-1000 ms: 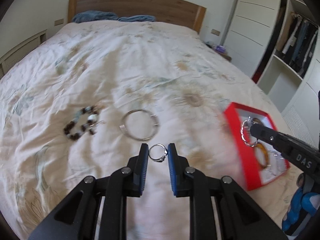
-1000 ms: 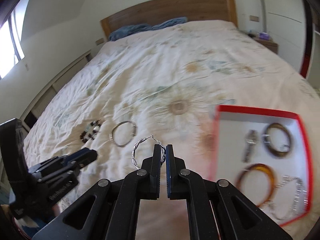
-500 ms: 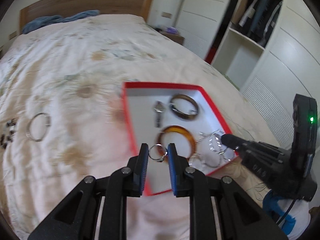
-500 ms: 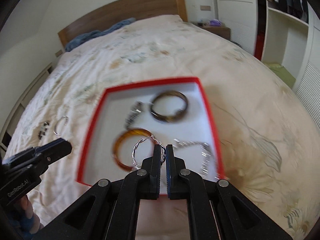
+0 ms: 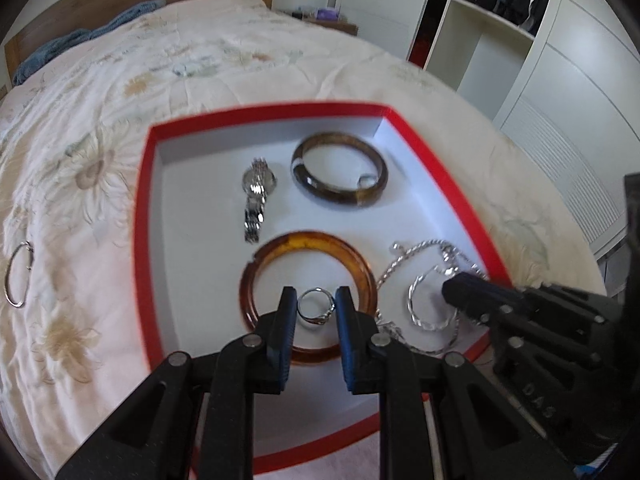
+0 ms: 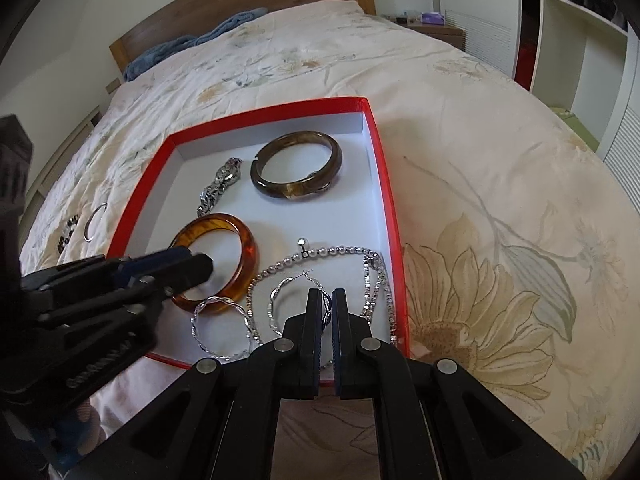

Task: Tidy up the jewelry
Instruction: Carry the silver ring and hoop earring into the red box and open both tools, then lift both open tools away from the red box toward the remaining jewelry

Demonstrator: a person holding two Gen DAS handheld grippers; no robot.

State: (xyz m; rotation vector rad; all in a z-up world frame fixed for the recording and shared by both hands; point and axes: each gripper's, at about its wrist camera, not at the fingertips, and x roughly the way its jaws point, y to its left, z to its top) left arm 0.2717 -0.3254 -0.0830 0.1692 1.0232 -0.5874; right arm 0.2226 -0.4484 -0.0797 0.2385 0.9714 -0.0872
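A red box [image 5: 144, 216] with a white inside lies on the bed; it also shows in the right wrist view [image 6: 384, 184]. In it lie a silver watch [image 5: 256, 200], a dark bangle [image 5: 340, 174], an amber bangle [image 5: 308, 256], a silver chain [image 6: 340, 252] and a twisted hoop earring [image 6: 220, 328]. My left gripper [image 5: 316, 308] is shut on a silver ring [image 5: 316, 307], low over the amber bangle. My right gripper [image 6: 327, 308] is shut on a second twisted hoop earring [image 6: 288, 296], low over the box's near right corner.
A silver hoop [image 5: 18, 276] lies on the floral bedspread left of the box, with a beaded bracelet [image 6: 66, 236] beyond it. A wooden headboard [image 6: 240, 4] is at the back. White wardrobes and shelves [image 5: 520, 60] stand to the right.
Both grippers have swung right from the open bedspread to the red box and come down closer over it, each still holding its piece.
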